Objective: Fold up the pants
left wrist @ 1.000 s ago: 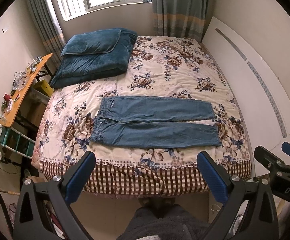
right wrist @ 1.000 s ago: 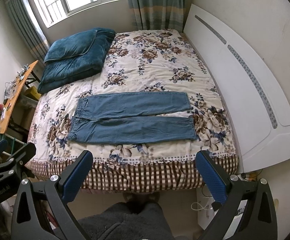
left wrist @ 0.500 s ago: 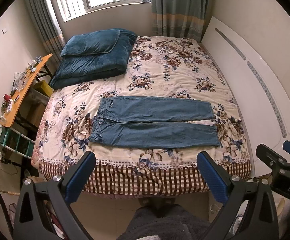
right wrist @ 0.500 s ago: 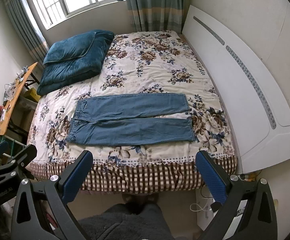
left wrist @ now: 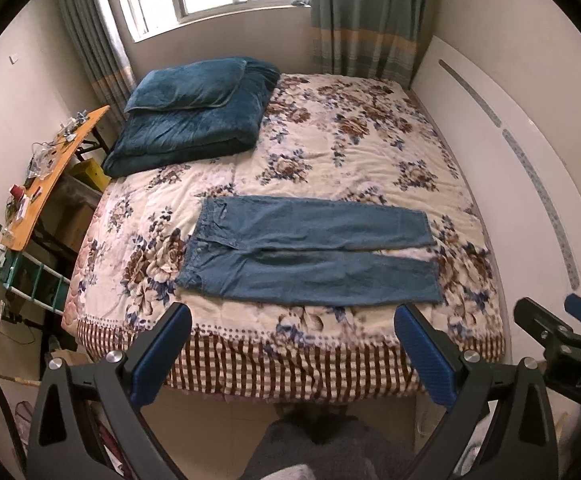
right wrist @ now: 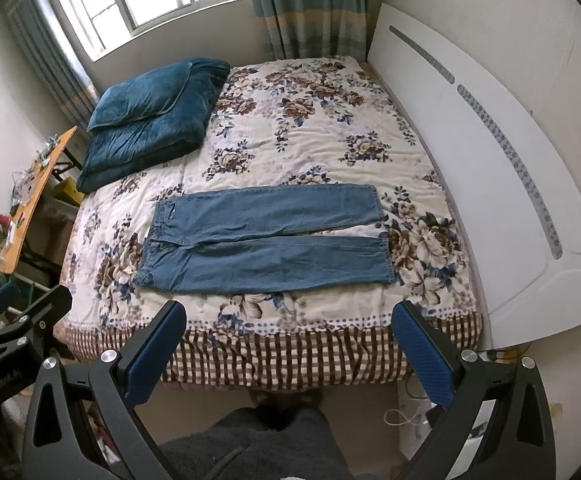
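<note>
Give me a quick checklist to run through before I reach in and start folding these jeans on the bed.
1. Jeans lie flat, both legs spread side by side: ok.
2. Left gripper open and empty: ok.
3. Right gripper open and empty: ok.
4. Nothing lying on the jeans: ok.
5. Blue blanket sits apart from the jeans, at the far corner: ok.
6. Bedspread has bare room around the jeans for folding: ok.
</note>
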`<state>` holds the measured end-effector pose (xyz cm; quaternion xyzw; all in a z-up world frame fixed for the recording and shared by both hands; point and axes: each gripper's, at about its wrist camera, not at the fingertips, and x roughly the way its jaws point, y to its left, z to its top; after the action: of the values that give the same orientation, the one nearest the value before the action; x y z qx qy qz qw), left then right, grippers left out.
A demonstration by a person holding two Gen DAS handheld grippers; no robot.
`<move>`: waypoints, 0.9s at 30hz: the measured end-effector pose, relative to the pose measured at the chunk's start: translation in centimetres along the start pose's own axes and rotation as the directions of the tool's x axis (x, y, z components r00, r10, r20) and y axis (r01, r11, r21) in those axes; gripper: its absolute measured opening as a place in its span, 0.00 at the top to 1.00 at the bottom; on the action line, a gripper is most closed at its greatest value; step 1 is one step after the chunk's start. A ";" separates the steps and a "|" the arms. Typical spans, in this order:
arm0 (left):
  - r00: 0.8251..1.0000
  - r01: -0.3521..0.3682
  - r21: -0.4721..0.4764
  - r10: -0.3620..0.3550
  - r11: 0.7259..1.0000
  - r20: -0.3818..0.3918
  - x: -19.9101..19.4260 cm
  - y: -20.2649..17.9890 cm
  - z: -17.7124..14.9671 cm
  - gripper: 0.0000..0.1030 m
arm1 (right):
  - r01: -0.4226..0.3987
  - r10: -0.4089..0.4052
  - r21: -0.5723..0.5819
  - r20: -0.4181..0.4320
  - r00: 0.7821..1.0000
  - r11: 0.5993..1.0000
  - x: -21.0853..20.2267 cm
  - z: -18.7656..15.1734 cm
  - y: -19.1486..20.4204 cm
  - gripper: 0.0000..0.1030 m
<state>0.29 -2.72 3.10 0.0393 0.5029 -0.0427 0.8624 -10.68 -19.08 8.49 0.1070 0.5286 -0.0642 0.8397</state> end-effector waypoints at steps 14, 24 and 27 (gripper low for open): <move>0.965 -0.237 -0.054 0.229 0.970 -0.131 22.6 7.5 7.4 0.00 | -0.092 0.114 0.107 -0.228 0.967 0.990 28.8 7.3 2.3 0.00; 0.935 -0.195 -0.115 0.149 0.974 -0.323 45.5 17.3 11.7 0.03 | -0.024 0.127 0.242 -0.417 0.900 0.970 57.2 12.1 5.6 0.03; 0.918 -0.168 -0.197 0.080 0.966 -0.388 52.5 21.1 12.2 0.05 | -0.043 0.164 0.270 -0.442 0.882 0.962 64.9 13.0 8.1 0.03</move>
<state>38.93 15.11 -36.08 -0.0200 0.6572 0.0783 0.7493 30.55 -14.11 -43.69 0.2531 0.6934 -0.0584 0.6721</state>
